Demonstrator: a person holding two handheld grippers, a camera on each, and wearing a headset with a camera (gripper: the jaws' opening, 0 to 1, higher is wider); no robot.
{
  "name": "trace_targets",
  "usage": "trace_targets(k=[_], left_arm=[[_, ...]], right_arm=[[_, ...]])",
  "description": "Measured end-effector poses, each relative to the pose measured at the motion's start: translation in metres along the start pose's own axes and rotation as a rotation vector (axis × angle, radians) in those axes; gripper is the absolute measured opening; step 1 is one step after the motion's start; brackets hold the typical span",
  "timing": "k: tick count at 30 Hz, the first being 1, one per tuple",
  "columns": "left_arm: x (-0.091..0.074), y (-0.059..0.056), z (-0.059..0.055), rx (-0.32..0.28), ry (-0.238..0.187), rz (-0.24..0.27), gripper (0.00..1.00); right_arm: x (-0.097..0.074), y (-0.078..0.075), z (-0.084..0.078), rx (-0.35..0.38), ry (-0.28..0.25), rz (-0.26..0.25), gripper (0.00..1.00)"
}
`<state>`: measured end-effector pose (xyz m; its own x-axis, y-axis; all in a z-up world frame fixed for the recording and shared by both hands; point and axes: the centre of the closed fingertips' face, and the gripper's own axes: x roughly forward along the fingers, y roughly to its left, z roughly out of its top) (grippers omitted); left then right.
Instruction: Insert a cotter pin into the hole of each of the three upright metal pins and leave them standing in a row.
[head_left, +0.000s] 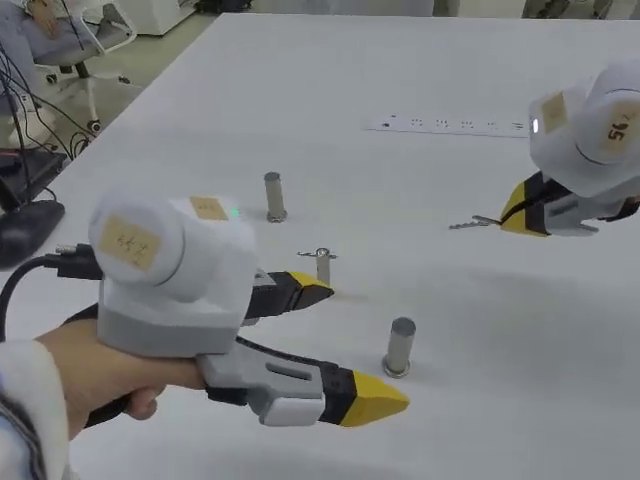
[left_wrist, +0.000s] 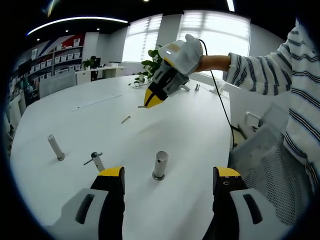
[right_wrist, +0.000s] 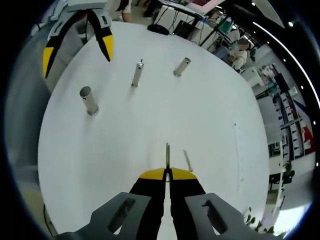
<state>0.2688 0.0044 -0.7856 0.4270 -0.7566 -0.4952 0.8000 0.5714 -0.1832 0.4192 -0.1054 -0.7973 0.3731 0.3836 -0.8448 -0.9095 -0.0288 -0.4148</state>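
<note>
Where the head view looks down on the white table (head_left: 300, 80), three metal pins stand upright in a slanting row, well apart from one another: the far pin (head_left: 274, 196), the middle pin (head_left: 323, 265) and the near pin (head_left: 400, 347). One cotter pin, the first cotter pin (head_left: 318, 255), sits crosswise through the top of the middle pin; the other two pins carry none. The left gripper (head_left: 350, 345) hangs low beside the middle and near pins, its jaws spread wide and gripping nothing. The right gripper (head_left: 508, 220) is off to the far right, with the second cotter pin (head_left: 470, 224) sticking out of its tip. One power strip (head_left: 450, 125) lies further back.

In the left gripper view, the near pin stands just ahead, between the wide jaws. Past the row, the third cotter pin (left_wrist: 125, 119) lies loose on the table beneath the right gripper, which a hand in a striped sleeve (left_wrist: 265, 75) holds.

In the right gripper view, the jaws are pressed together on the second cotter pin, which points forward. The third cotter pin lies just beside it on the table. All three metal pins stand beyond.
</note>
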Motion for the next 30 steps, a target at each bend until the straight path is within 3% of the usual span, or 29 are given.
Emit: trace_targets(k=[9, 12, 15, 20, 23, 30], left_arm=[[0.003, 0.005, 0.014, -0.016, -0.030, 0.008, 0.67], [0.007, 0.008, 0.021, -0.047, -0.059, 0.004, 0.62], [0.013, 0.011, 0.023, -0.055, -0.055, 0.002, 0.58], [0.024, 0.017, 0.031, -0.096, -0.059, -0.018, 0.55], [0.031, 0.020, 0.043, -0.123, -0.085, -0.030, 0.50], [0.046, 0.019, 0.060, -0.132, -0.107, -0.060, 0.42]], right_arm=[[-0.021, 0.027, 0.013, 0.011, -0.033, -0.025, 0.02], [-0.026, 0.036, 0.019, 0.007, -0.048, -0.032, 0.02], [-0.030, 0.043, 0.025, 0.000, -0.062, -0.033, 0.02], [-0.036, 0.048, 0.032, -0.016, -0.075, -0.051, 0.02], [-0.039, 0.051, 0.035, -0.020, -0.081, -0.062, 0.02], [-0.040, 0.058, 0.031, -0.006, -0.080, -0.085, 0.02]])
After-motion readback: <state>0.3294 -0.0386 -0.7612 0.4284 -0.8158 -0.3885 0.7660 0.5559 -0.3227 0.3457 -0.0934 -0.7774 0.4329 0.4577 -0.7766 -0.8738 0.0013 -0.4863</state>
